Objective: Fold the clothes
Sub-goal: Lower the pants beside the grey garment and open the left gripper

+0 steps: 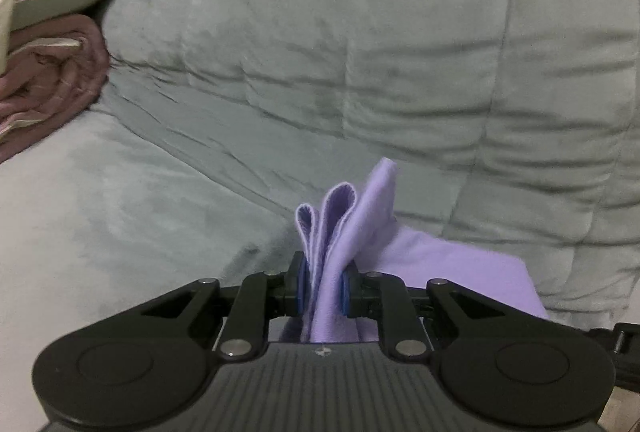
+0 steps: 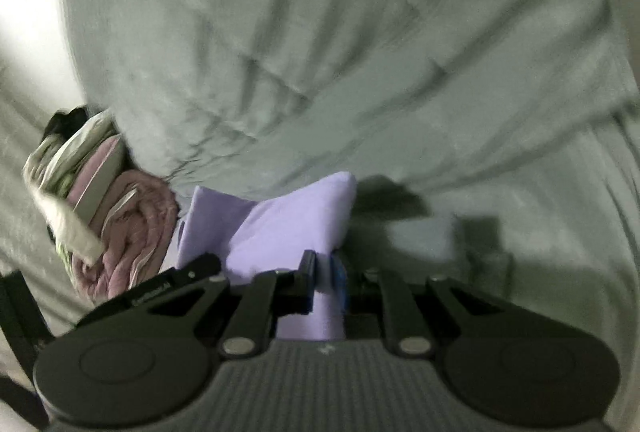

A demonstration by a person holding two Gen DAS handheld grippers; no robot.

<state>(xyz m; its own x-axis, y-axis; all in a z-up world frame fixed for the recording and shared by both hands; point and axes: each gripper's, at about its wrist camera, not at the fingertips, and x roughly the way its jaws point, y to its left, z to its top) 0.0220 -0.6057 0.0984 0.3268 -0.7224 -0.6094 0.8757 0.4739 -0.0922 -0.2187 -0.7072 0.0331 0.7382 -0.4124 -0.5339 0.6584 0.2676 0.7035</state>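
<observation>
The left tool (image 1: 325, 290) was clamped nearly closed on bunched folds of the lilac garment (image 1: 440, 268), its hems standing upward. The right tool (image 2: 326, 286) pinched another part. The cloth stretched between them over the grey-green quilt (image 1: 320, 52).

A grey-green quilt (image 1: 320, 52) lies beside stacked pink bedding (image 1: 48, 80).
</observation>
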